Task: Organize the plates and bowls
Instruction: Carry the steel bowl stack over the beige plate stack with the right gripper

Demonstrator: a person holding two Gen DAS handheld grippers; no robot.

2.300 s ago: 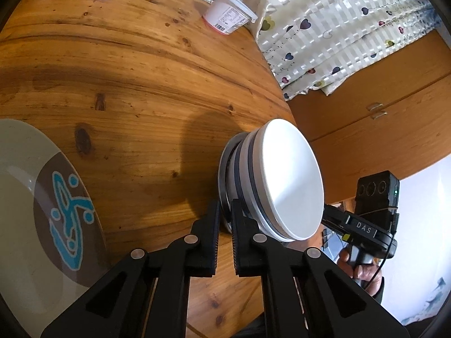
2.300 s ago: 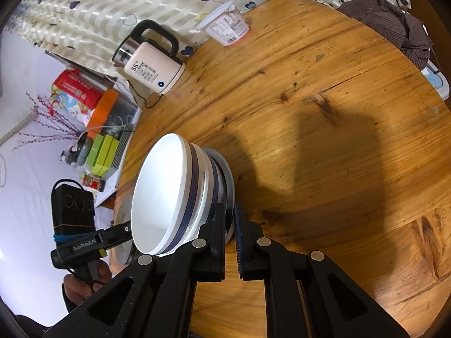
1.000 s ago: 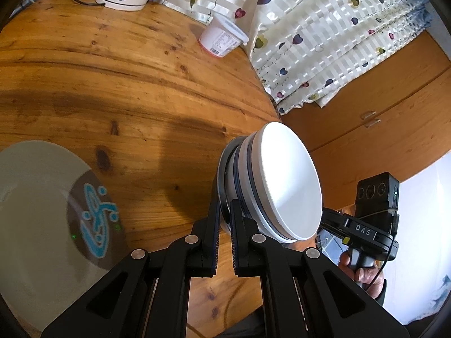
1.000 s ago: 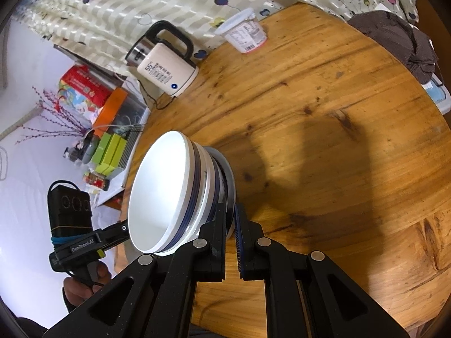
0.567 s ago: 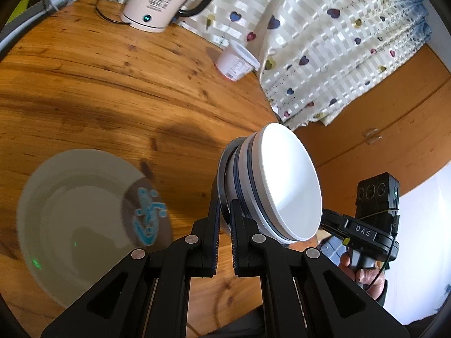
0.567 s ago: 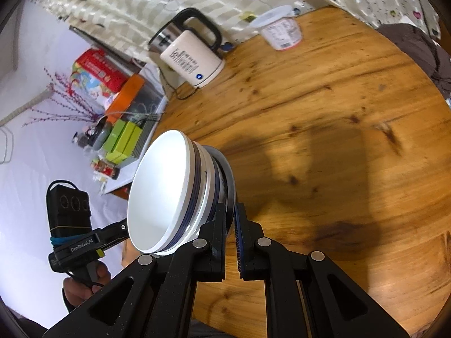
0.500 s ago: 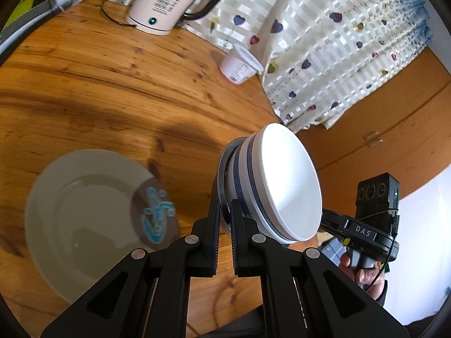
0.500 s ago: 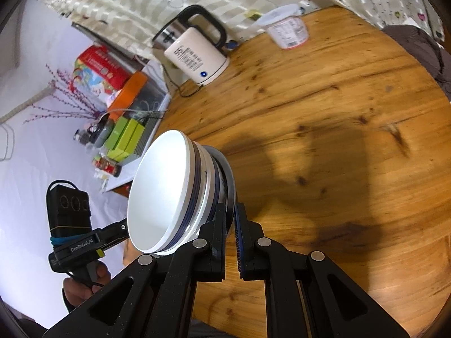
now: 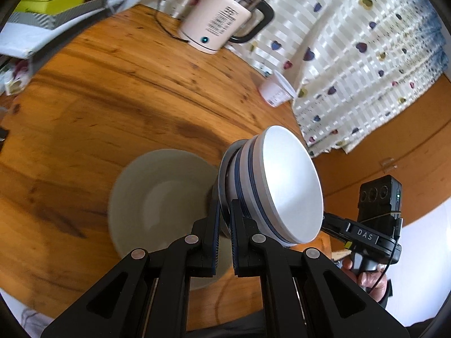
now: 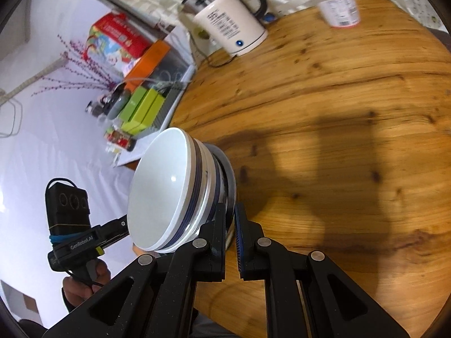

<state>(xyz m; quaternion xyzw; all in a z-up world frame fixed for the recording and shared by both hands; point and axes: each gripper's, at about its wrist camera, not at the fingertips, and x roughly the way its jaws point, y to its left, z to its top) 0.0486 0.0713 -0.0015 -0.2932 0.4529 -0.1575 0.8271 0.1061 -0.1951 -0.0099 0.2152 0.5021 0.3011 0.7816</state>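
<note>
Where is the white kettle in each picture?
Left wrist view: the kettle stands at the top centre, at the table's far edge by the curtain.
Right wrist view: the kettle is at the top centre, also on the table edge.
Shared landmark: the yogurt cup sits to the kettle's right in both.

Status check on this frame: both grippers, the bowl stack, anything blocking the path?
Left gripper and right gripper both shut on the bowl stack, held between them above the table. Grey plate lies below. Kettle and yogurt cup stand well clear.
</note>
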